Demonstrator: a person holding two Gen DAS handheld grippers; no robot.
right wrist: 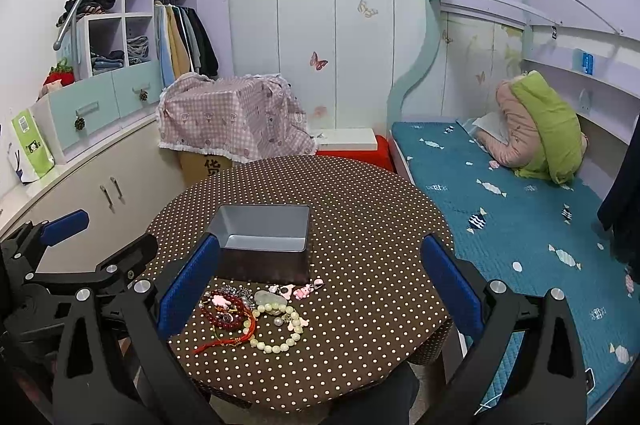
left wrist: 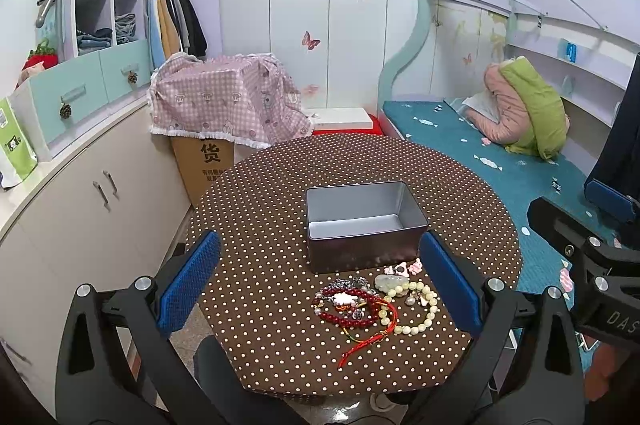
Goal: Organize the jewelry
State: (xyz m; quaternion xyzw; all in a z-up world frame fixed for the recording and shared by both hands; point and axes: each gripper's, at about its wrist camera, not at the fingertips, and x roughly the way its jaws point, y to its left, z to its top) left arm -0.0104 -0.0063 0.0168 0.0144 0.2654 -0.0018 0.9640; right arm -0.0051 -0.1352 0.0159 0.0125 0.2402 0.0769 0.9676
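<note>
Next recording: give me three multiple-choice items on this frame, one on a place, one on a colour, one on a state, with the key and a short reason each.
1. Where does the jewelry pile lie relative to the metal tin?
A. Inside the tin
B. On the tablecloth on the near side of the tin
C. On the bed

2. What colour is the dark bead bracelet?
A. Red
B. Blue
C. Black

3. What state are the left tongs and right tongs in?
A. Both shut on a bracelet
B. Left open, right shut
C. Both open, holding nothing

Key: 1 B, the pile sits on the dotted tablecloth nearer the cameras than the tin. 2 A, its beads are deep red beside the pale bead bracelet. 3 C, each wrist view shows its blue pads spread wide with nothing between them.
</note>
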